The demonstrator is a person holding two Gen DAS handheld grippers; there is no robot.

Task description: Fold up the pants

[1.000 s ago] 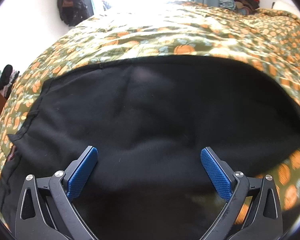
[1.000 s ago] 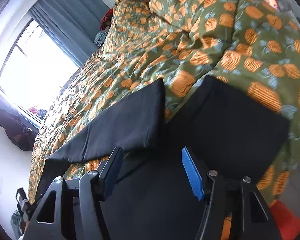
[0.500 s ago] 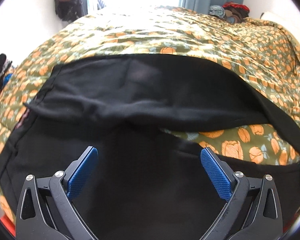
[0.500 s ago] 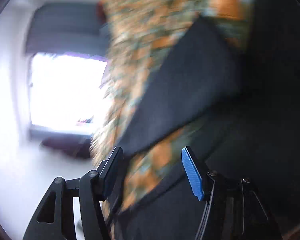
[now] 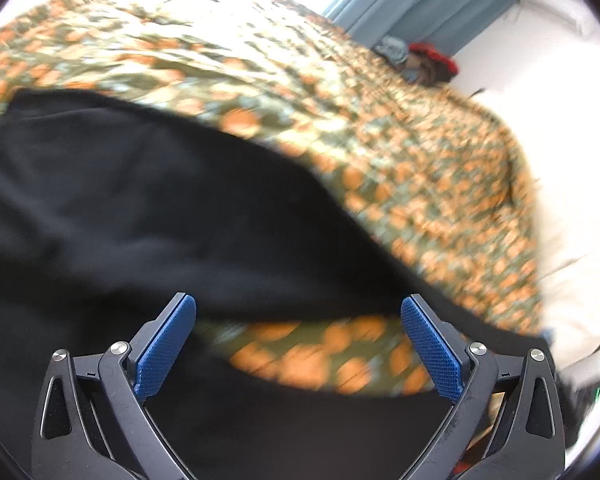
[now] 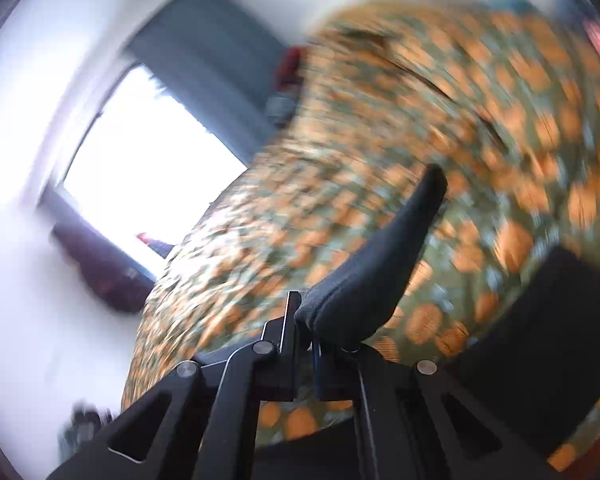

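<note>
Right gripper [image 6: 310,344] of mine is clamped tight on the edge of one leg of the black pants [image 6: 376,272], and that leg rises off the bed as a narrow folded strip running away from me over the pumpkin-print bedspread [image 6: 500,120]. My left gripper [image 5: 298,348] stands wide and holds nothing; its blue pads [image 5: 166,346] hover above dark cloth, with a bare patch of bedspread showing between them.

From my left wrist view the rest of the pants [image 5: 140,208] lies spread across the near and left part of the bed, a broad black sheet whose far edge curves against the print. On the right of my right wrist view another dark panel [image 6: 540,340] lies flat, which I take to be the other leg.

I judge the fold barely begun: one leg is gripped and lifted, nothing yet laid over. Bringing leg onto leg, smoothing, and folding the length down all remain. Both views are blurred, so finer creases escape me.
</note>
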